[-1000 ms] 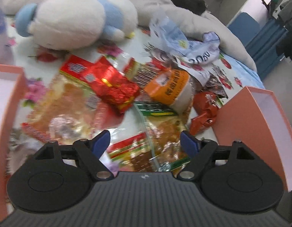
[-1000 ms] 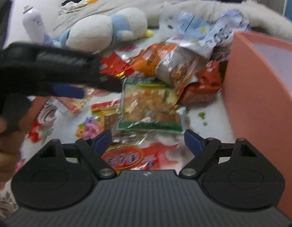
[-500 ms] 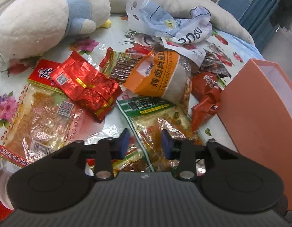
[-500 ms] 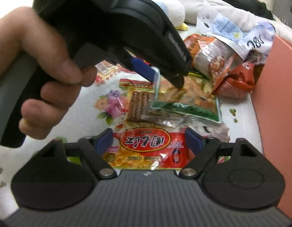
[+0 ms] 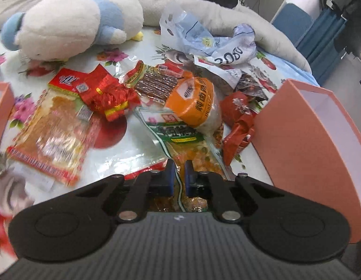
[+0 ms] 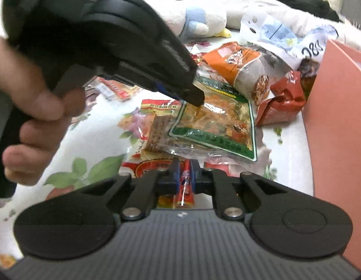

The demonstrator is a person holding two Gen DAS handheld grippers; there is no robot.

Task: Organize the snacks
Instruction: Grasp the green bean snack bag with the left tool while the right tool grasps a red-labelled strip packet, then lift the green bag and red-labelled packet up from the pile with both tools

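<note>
Snack packs lie heaped on a flowered cloth. My left gripper (image 5: 179, 175) is shut on the near edge of a green-bordered clear pack of yellow-orange snack (image 5: 180, 137). The same pack shows in the right wrist view (image 6: 217, 121), with the left gripper (image 6: 194, 98) pinching its left edge. My right gripper (image 6: 185, 175) is shut on a red snack pack (image 6: 185, 186) with a yellow oval label, which lies under the green pack. An orange-topped pack (image 5: 196, 100), a red foil pack (image 5: 108, 95) and a large flat orange pack (image 5: 51, 128) lie around.
A pink box (image 5: 304, 144) stands open at the right, also in the right wrist view (image 6: 337, 116). Another pink box edge (image 5: 0, 107) is at the left. A white and blue plush toy (image 5: 70, 23), a crumpled plastic bag (image 5: 208, 39) and a grey blanket lie behind.
Both grippers closed: the left from open onto the green-bordered pack, the right from open onto the red pack. The left gripper and the hand holding it moved into the right wrist view.
</note>
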